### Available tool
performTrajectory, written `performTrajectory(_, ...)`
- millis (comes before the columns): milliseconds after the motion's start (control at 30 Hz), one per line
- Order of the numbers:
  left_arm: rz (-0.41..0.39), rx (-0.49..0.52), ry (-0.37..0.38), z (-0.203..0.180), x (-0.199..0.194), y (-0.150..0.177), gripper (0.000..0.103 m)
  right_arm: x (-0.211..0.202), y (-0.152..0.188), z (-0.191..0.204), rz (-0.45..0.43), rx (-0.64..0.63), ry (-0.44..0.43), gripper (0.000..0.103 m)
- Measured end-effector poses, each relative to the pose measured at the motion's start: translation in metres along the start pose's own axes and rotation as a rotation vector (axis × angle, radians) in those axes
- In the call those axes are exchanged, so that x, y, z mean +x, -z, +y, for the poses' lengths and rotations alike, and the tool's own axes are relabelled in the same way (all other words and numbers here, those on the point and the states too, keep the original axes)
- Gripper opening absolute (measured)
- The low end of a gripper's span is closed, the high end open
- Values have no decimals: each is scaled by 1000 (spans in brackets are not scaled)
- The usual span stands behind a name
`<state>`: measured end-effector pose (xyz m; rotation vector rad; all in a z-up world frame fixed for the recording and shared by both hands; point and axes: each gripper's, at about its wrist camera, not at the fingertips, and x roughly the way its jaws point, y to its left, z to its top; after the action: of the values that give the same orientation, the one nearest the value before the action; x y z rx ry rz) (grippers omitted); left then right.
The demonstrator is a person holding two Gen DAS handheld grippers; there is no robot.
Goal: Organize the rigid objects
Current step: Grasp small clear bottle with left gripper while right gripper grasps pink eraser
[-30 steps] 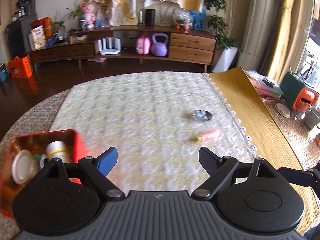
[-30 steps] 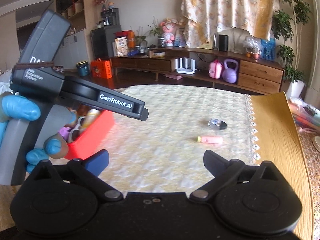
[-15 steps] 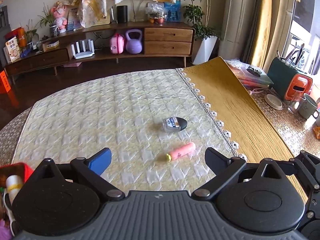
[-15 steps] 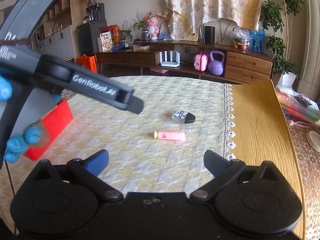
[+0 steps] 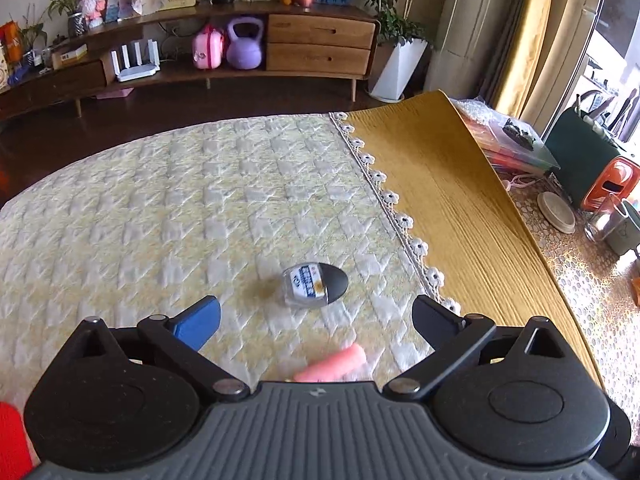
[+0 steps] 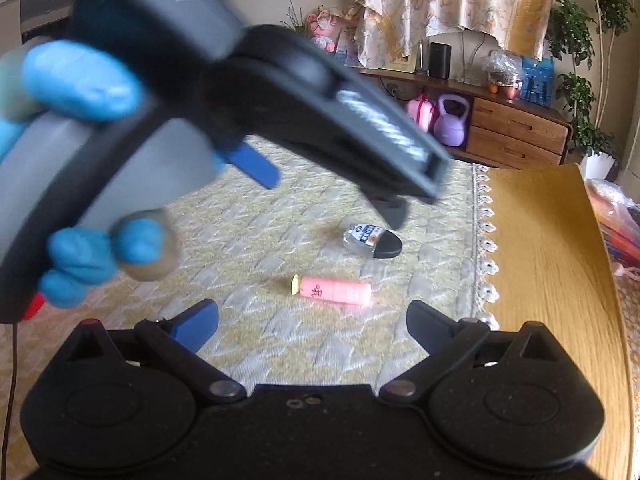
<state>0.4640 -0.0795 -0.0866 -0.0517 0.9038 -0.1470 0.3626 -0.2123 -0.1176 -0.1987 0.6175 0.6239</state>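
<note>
Left gripper (image 5: 316, 322) above pink tube (image 5: 332, 366)

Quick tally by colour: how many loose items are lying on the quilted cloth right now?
Pink: 1, the pink tube with a yellow-green end
Clear with black cap: 1, the small labelled container
Total: 2, both lying apart on the quilted cloth

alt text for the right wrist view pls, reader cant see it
The open right gripper hovers over a quilted cloth, facing a pink tube and a small clear bottle with a black cap. The left gripper, held by a blue-gloved hand, reaches in blurred from upper left.
</note>
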Motion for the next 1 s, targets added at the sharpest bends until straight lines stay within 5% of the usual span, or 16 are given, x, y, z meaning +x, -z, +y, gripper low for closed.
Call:
performTrajectory(733, 114, 36, -67, -10, 75, -16, 101, 55, -2, -1, 52, 2, 30, 78)
performTrajectory(1000, 130, 19, -82, -6, 84, -18, 73, 55, 0, 3, 33, -8, 54, 68)
